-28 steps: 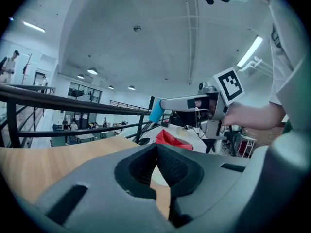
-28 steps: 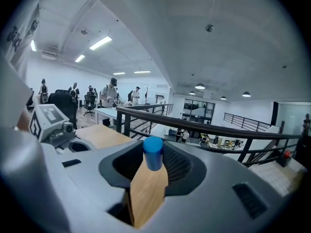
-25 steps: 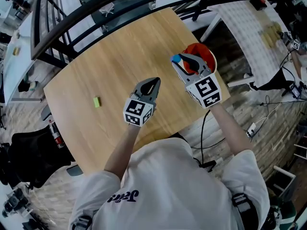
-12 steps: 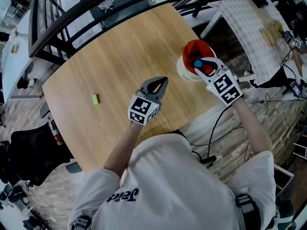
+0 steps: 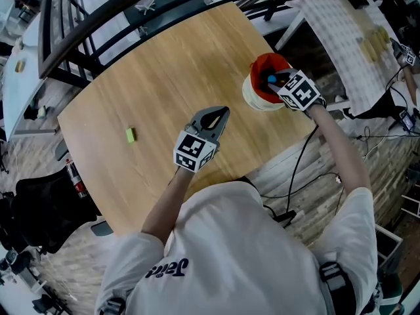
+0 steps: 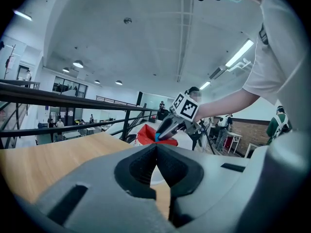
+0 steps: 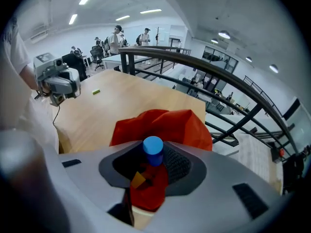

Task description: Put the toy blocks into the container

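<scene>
Blue cylinder block (image 7: 153, 150) sits clamped between the jaws of the right gripper (image 5: 279, 81), right over the mouth of the white container (image 5: 252, 98), which stands at the right edge of the wooden table (image 5: 164, 64). A red bag liner (image 5: 266, 64) bulges above the container's rim, and an orange block (image 7: 137, 179) already lies inside.

The main risk is in the letting go. The jaws hang above the near side of the opening, so the cylinder could land on the rim or on a raised fold of the liner and tip outward. Being round, it would roll, and with the table's edge just beside the container it could go to the floor. A jaw could also snag the loose liner and drag the light container.

The left gripper (image 5: 220, 113) has its jaws together on nothing, above the table's middle. A yellow-green block (image 5: 131, 135) waits near the left edge, well apart from both.
</scene>
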Demonstrator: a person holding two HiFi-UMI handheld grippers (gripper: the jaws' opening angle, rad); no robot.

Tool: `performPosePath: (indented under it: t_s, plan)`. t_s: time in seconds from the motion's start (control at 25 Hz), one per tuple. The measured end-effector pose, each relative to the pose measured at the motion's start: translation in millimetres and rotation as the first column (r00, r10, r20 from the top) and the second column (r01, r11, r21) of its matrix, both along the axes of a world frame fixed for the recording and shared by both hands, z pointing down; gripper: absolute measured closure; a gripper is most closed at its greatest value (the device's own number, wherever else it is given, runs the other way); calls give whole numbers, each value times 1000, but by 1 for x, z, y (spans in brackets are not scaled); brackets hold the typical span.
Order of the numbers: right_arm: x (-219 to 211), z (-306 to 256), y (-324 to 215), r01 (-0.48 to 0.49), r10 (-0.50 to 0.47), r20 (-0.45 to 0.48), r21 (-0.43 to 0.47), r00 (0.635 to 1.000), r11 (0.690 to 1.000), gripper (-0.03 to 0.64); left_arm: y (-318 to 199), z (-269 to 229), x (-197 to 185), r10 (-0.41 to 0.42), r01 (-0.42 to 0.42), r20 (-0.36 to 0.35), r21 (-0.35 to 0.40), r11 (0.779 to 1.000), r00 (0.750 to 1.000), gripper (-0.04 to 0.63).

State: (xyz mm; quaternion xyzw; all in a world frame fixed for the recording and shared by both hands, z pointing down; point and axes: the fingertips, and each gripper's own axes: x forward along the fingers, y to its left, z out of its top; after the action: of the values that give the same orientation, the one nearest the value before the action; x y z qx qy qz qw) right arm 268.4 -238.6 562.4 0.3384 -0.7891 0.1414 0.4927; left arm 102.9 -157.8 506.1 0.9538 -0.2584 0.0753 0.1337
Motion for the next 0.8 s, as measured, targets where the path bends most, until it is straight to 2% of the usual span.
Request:
performPosePath:
  t_s: [0.12, 0.28, 0.4, 0.56, 0.8]
  plan:
    - [7, 19, -12, -23, 22, -43, -31, 999, 999, 485, 1, 0, -1, -8, 8, 7, 1, 1000, 1000, 589]
    - [4, 14, -19, -47, 46, -19, -23, 999, 999, 462, 1, 1, -12, -42, 42, 17, 3, 999, 999, 589]
    - [-6, -4, -18, -43, 43, 1, 18, 999, 999, 462, 2, 2, -23, -72, 72, 9, -6, 997, 997, 589]
    - [-36, -35, -4, -25, 19, 76, 85, 997, 996, 462, 9, 3, -38, -114, 114, -8, -17, 993, 993, 589]
    - [-108, -66, 27, 54, -83, 193, 151, 978, 987, 462, 16, 0, -78, -219, 216, -63, -59, 975, 974, 589]
